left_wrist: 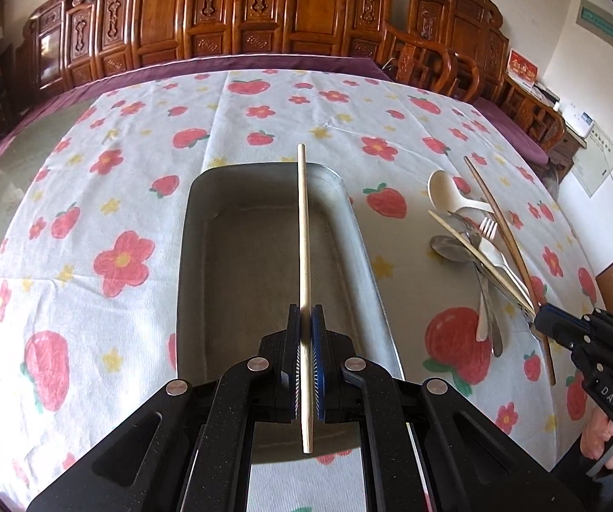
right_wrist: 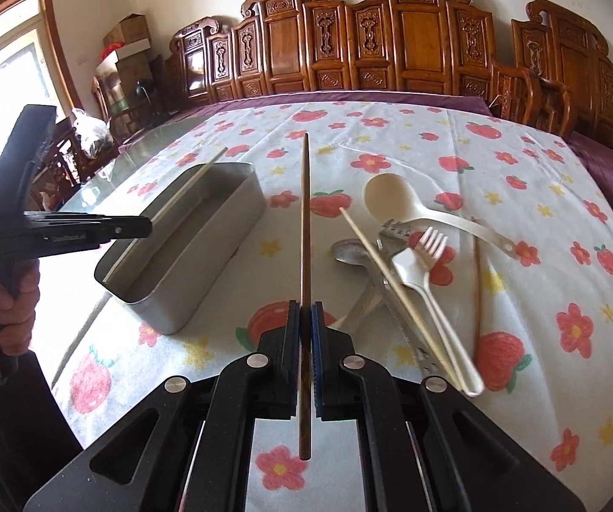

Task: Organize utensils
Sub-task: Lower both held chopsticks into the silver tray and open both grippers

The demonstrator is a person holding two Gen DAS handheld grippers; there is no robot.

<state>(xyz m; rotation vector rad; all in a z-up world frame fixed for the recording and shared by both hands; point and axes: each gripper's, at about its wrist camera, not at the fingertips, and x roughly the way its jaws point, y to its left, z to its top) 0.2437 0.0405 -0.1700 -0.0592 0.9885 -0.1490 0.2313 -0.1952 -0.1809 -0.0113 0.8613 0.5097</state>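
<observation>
Left claw nearest the lens, clamped on a pale chopstick that runs forward above the open metal tin; its far tip reaches past the tin's far rim. Tin sits on the flowered cloth covering the worktop, toward the near edge, nothing visible inside it.

Right claw clamped on a dark brown chopstick, held above the cloth between the tin and the pile of loose utensils.

Pile lies on the cloth right of the tin, well apart from it: cream ladle-spoon farthest back, white plastic fork, metal spoon, a second pale chopstick lying across the others, metal tongs-like piece underneath, another dark chopstick at the pile's right side.

Carved wooden chairs line the worktop's far edge.
</observation>
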